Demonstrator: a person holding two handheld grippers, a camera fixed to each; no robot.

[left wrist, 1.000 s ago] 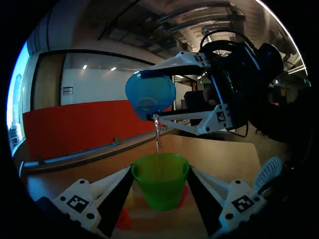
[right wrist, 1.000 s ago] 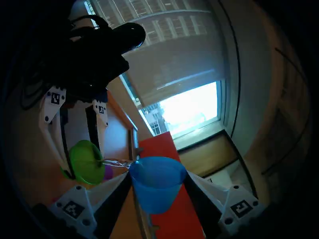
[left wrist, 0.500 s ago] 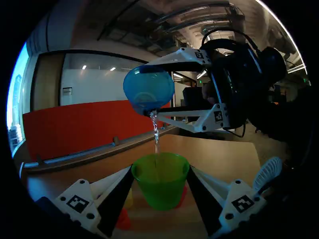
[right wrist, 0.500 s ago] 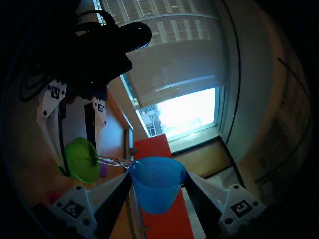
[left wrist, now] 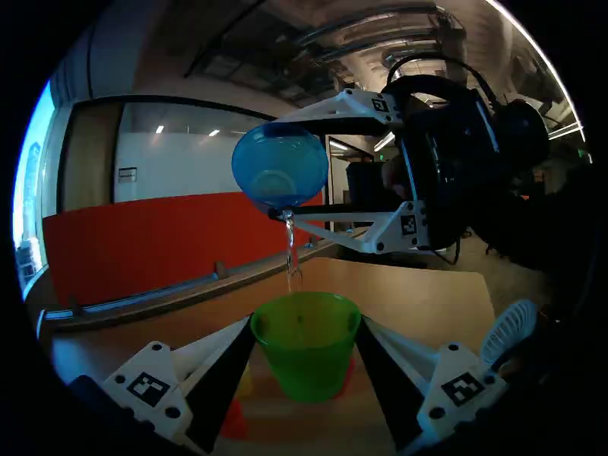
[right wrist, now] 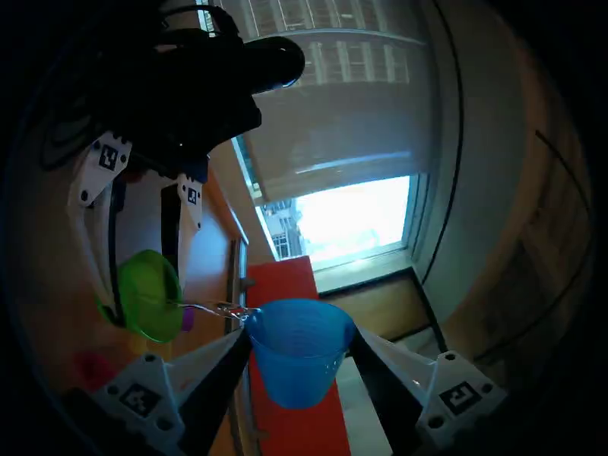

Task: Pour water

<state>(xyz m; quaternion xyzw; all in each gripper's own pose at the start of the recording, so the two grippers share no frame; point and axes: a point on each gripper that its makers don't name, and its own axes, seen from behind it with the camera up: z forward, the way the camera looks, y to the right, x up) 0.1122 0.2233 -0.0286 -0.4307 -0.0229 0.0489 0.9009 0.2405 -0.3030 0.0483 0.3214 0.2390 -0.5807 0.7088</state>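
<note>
In the left gripper view my left gripper (left wrist: 305, 357) is shut on a green cup (left wrist: 305, 351), held upright above a wooden table (left wrist: 425, 292). Above it the right gripper (left wrist: 285, 163) holds a blue cup (left wrist: 279, 167) tipped toward me, and a thin stream of water (left wrist: 289, 254) falls from its lip into the green cup. In the right gripper view my right gripper (right wrist: 298, 357) is shut on the blue cup (right wrist: 298, 351), tilted sideways. Water (right wrist: 213, 308) runs from its rim to the green cup (right wrist: 146, 295), which sits between the left gripper's fingers (right wrist: 91, 228).
A small white fan (left wrist: 508, 328) stands at the table's right. Red and yellow objects (left wrist: 237, 406) lie on the table below the green cup. An orange wall panel (left wrist: 144, 239) and a ledge run behind. A bright window (right wrist: 349, 220) shows in the right gripper view.
The blue cup has tipped further and risen slightly while water keeps flowing. The green cup has stayed put in the left gripper.
</note>
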